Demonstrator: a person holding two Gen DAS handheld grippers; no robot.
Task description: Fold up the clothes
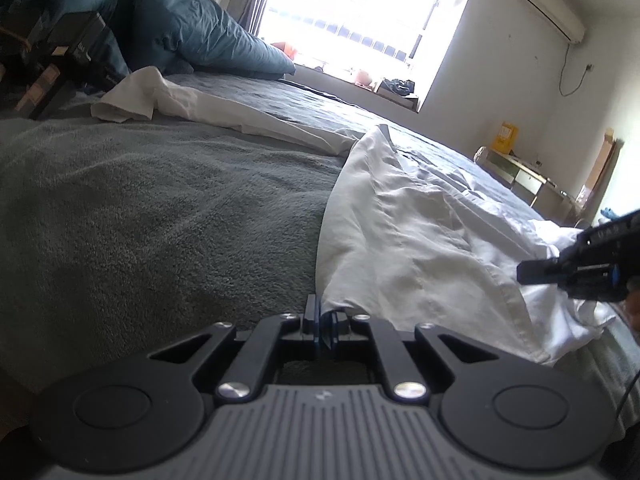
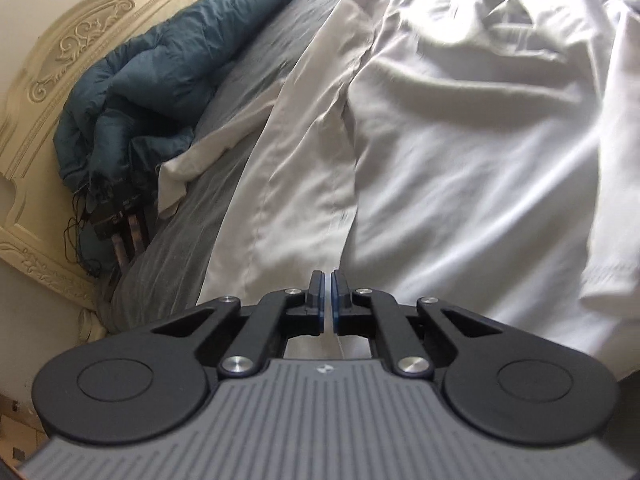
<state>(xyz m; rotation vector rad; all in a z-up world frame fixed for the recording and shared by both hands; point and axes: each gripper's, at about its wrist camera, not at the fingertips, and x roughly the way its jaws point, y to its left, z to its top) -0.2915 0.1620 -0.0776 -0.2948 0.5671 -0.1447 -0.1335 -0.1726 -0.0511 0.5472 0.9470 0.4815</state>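
A white shirt [image 1: 420, 232] lies crumpled on the grey bed blanket [image 1: 160, 200], one sleeve [image 1: 160, 96] stretched toward the headboard. My left gripper [image 1: 325, 316] is shut on the shirt's near left corner, and cloth rises from between its blue pads. In the right wrist view the shirt [image 2: 460, 160] fills the frame. My right gripper [image 2: 331, 296] is shut, with a thin edge of white cloth running between its pads. The left wrist view also shows the right gripper [image 1: 528, 272], at the shirt's right side where the fabric bunches.
A teal duvet [image 1: 192, 28] is heaped against the cream carved headboard [image 2: 40, 80]. Black boxes [image 1: 60, 40] and cables sit beside it. A bright window [image 1: 360, 12] is beyond the bed, and a low desk [image 1: 520, 172] stands at the far right wall.
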